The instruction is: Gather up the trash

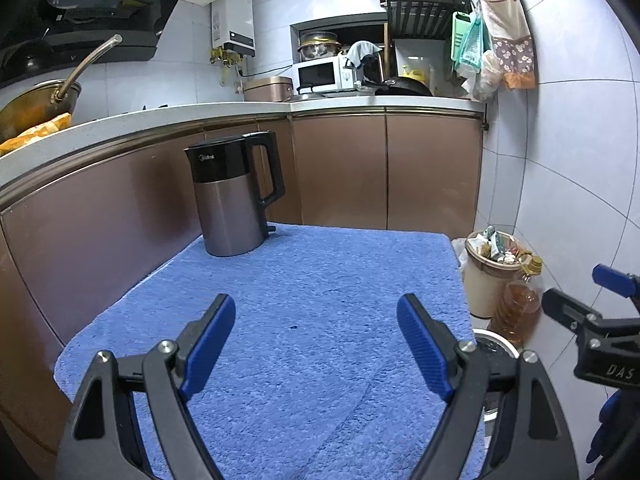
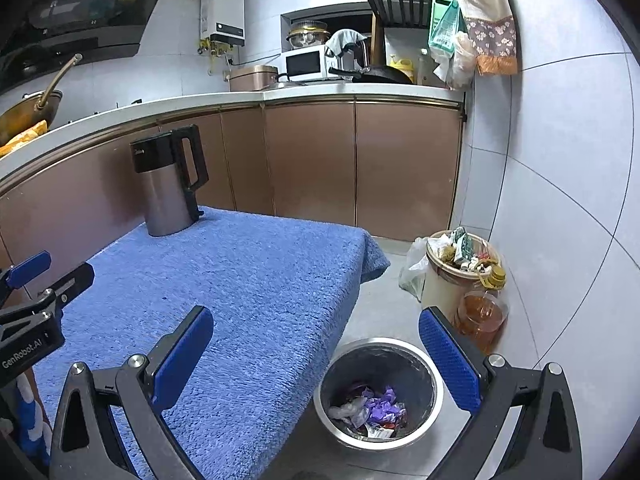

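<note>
A steel waste bin (image 2: 378, 350) stands on the floor beside the table, holding crumpled purple, white and red wrappers (image 2: 378, 410). My right gripper (image 2: 316, 330) hangs open above the bin and the table's right edge, nothing between its blue pads (image 2: 448, 356). My left gripper (image 1: 316, 314) is open over the blue towel (image 1: 300, 300) that covers the table, also with nothing in it. The right gripper's side (image 1: 592, 320) shows at the right edge of the left wrist view. I see no loose trash on the towel.
A grey and black electric kettle (image 1: 234, 200) stands at the towel's far left corner. A second, cream-coloured bin (image 2: 448, 280) full of rubbish and an oil bottle (image 2: 482, 316) stand by the tiled wall. Brown cabinets (image 2: 312, 160) run behind the table.
</note>
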